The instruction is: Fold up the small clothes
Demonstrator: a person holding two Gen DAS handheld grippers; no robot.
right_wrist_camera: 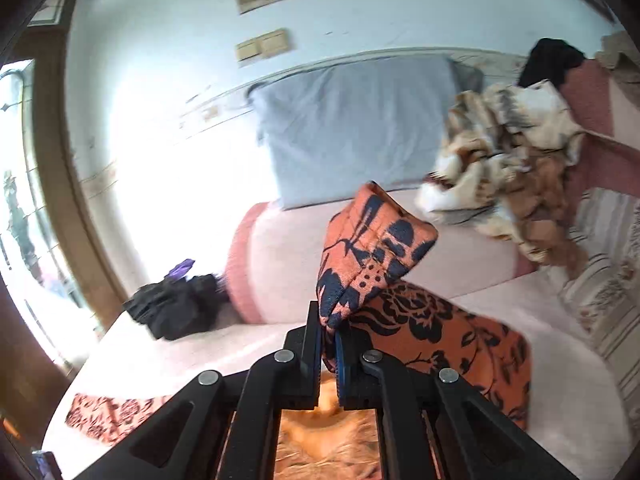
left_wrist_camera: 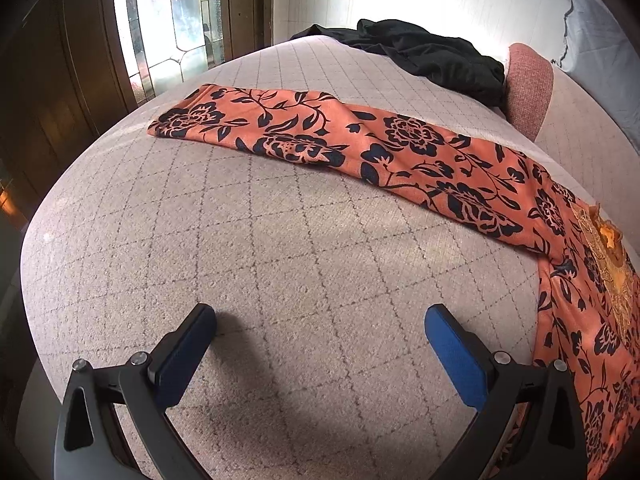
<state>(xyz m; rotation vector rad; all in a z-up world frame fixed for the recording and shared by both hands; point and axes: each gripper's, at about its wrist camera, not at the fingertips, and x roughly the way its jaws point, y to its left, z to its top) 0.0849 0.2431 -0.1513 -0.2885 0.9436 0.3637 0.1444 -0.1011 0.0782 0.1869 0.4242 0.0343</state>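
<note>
right claw pinches the floral garment, left claw idle

orange floral garment lies stretched across the bed, running from 10 o'clock to 4 o'clock in the left wrist view. left claw hangs over bare quilted mattress at 6 o'clock, fingers spread wide, nothing between them. right claw is clamped on a bunched fold of the same garment, cloth rising toward 12 o'clock. black clothes sit at the far edge.

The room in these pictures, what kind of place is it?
Most likely a bedroom at home: a bed with a quilted cover, a grey pillow against the wall, and a rumpled blanket beside it.
</note>
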